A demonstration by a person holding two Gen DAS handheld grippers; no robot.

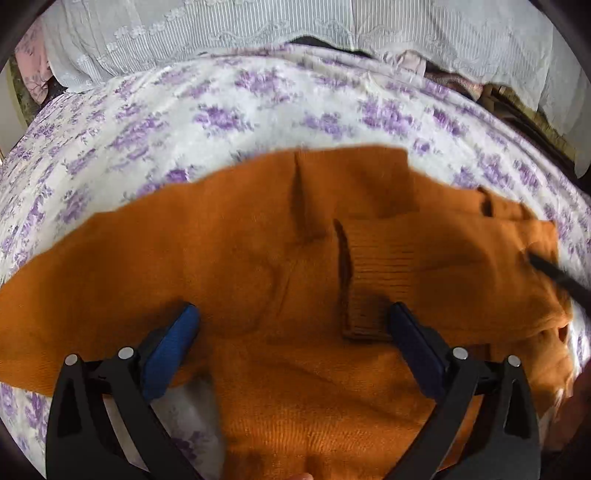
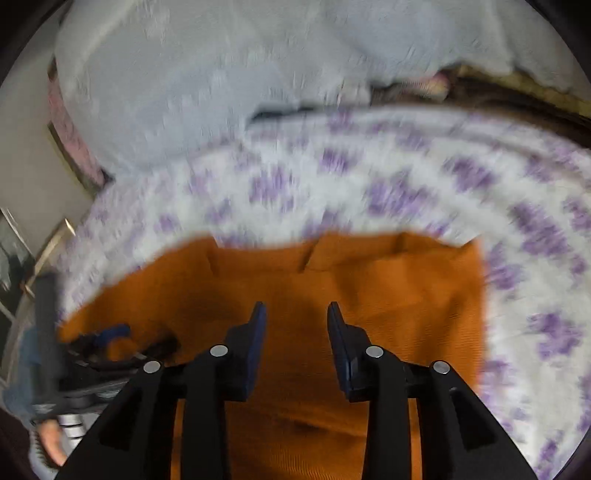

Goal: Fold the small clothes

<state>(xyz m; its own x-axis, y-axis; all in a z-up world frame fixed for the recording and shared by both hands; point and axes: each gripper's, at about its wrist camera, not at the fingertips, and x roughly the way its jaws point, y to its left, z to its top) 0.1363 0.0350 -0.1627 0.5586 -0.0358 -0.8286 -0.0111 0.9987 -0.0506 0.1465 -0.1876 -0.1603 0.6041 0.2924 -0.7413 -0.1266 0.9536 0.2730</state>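
An orange knit sweater (image 1: 258, 251) lies spread on a white bedspread with purple flowers (image 1: 229, 103). One sleeve is folded over the body, its ribbed cuff (image 1: 373, 280) beside my left gripper's right finger. My left gripper (image 1: 291, 310) stands wide open just over the sweater, with only flat fabric between its blue pads. In the blurred right wrist view, my right gripper (image 2: 296, 306) is partly open above the sweater (image 2: 388, 295), with nothing pinched. The left gripper (image 2: 110, 339) shows at that view's left edge. A dark blurred streak (image 1: 554, 275) crosses the sweater's right end.
A white striped, lace-trimmed cloth (image 1: 258, 26) lies along the far side of the bed. Pale grey fabric (image 2: 184, 92) fills the back of the right wrist view. Dark clutter (image 1: 517, 107) sits past the bed's far right edge. A hand (image 2: 51, 439) shows at lower left.
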